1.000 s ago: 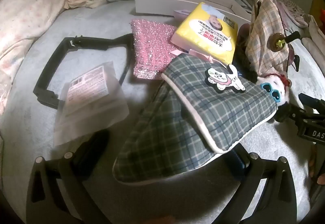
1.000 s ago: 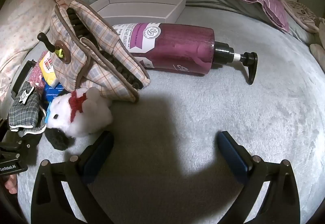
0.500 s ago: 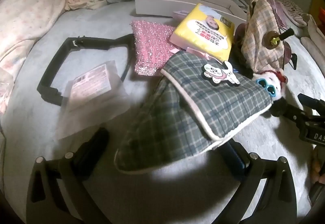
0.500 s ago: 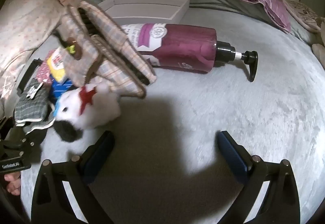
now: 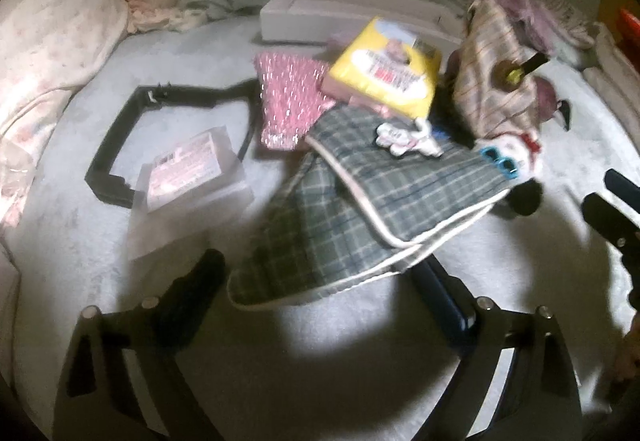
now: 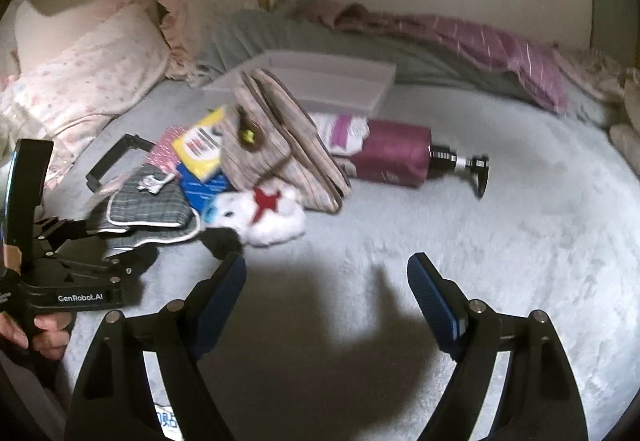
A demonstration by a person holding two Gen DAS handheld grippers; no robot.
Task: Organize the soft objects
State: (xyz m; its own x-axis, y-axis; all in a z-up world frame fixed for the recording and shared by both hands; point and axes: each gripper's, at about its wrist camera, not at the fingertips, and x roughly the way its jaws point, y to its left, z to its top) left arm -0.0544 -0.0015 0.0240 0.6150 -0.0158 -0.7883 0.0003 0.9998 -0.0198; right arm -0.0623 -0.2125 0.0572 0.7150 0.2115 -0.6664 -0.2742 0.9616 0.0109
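On the grey bed [image 6: 480,249], both grippers are being closed: the left gripper [image 5: 320,273] around the green checked cloth [image 5: 360,209], the right gripper [image 6: 326,281] around nothing.

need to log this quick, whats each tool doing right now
left tool: closing around the green plaid pouch, not gripping yet
right tool: closing, nothing between its fingers

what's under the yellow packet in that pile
The yellow packet lies partly on the pink sparkly cloth, and a blue item shows beneath its lower edge. Whatever sits directly under its middle is covered.
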